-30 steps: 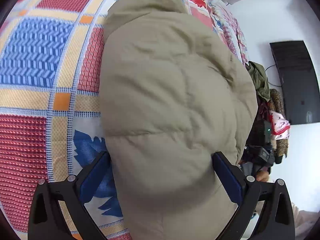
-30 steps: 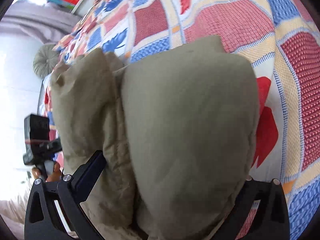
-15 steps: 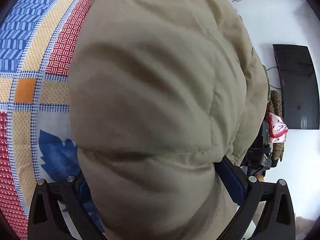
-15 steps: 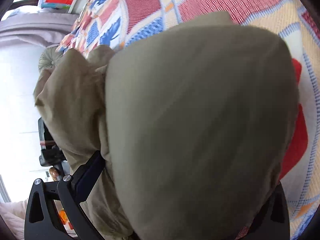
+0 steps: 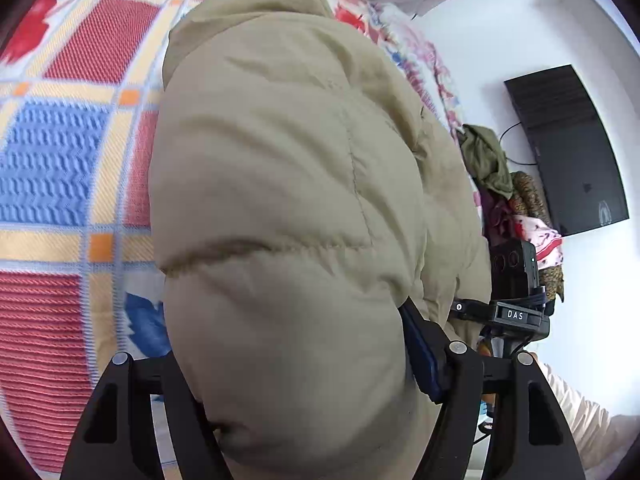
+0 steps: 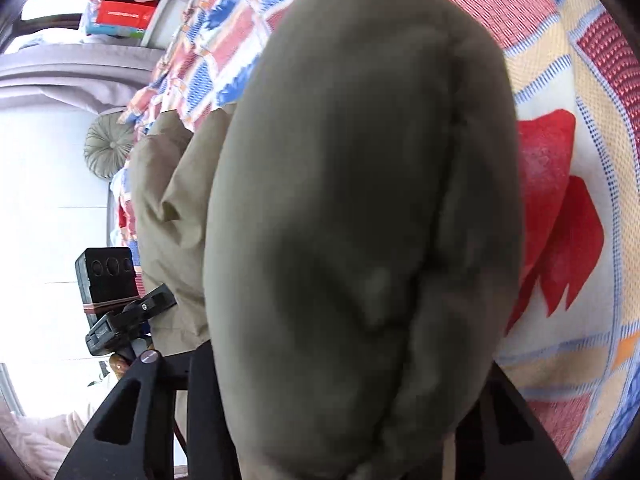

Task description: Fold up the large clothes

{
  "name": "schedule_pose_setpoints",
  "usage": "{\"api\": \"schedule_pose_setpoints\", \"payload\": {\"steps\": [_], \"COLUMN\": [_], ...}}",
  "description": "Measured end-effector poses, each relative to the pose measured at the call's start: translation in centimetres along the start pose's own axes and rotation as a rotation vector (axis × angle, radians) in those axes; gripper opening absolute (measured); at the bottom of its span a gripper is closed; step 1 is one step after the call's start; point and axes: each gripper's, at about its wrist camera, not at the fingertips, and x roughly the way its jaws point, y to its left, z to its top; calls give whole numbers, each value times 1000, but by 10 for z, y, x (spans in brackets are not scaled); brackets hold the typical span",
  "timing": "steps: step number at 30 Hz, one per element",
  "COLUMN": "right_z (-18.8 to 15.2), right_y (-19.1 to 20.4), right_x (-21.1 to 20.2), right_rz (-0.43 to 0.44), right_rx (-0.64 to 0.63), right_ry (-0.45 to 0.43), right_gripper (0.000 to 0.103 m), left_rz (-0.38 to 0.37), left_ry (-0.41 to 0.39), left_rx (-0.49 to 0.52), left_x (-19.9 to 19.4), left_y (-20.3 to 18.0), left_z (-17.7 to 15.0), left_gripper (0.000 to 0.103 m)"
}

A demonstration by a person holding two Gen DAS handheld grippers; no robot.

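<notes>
A bulky khaki padded jacket [image 5: 288, 200] fills most of the left wrist view and lies over a patterned bedspread [image 5: 52, 168]. My left gripper [image 5: 296, 368] is shut on a thick fold of it; the padding bulges between and over the jaws and hides the fingertips. In the right wrist view the same jacket [image 6: 360, 220] looms close and dark. My right gripper [image 6: 344, 384] is shut on another fold of it, with its fingertips hidden by the fabric.
The bedspread [image 6: 560, 92] has red, blue and yellow squares. A dark wall screen [image 5: 568, 152] and a heap of clothes [image 5: 516, 196] stand to the right. The other gripper's camera [image 6: 108, 280] shows at left, near a round cushion [image 6: 108, 144] and a shelf.
Both grippers have closed tighter on the jacket's folds. The jacket has bunched up and come nearer to the right camera, covering more of the bedspread.
</notes>
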Motion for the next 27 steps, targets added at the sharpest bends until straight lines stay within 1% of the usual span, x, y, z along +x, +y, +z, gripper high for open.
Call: {"api": "schedule_pose_setpoints", "payload": {"steps": [4, 7, 10, 14, 15, 19, 21, 24, 25, 27], "right_z": [0, 6, 18, 33, 40, 55, 61, 72, 75, 80], "right_y": [34, 67, 106, 146, 155, 186, 195, 204, 206, 208], "right_x": [1, 15, 41, 88, 95, 145, 162, 188, 196, 205], "right_rz": [39, 59, 80, 111, 120, 141, 141, 110, 85, 65], "right_rx": [-24, -60, -103, -122, -124, -134, -138, -143, -137, -147], "right_ry": [-26, -27, -29, -32, -30, -21, -15, -1, -5, -10], "right_gripper": [44, 44, 44, 44, 44, 44, 44, 44, 44, 48], "left_rz": [21, 57, 102, 160, 171, 221, 235, 207, 198, 197], "left_ry": [-64, -112, -158, -202, -208, -230, -226, -230, -236, -244], "left_rx": [21, 27, 19, -1, -2, -12, -42, -105, -111, -111], "left_x": [-50, -87, -128, -169, -176, -198, -196, -192, -191, -189], "left_y": [10, 28, 59, 104, 114, 165, 190, 225, 231, 239], "left_z": [18, 33, 47, 66, 70, 79, 82, 80, 78, 76], "left_gripper": [73, 73, 73, 73, 73, 74, 74, 79, 80, 85]}}
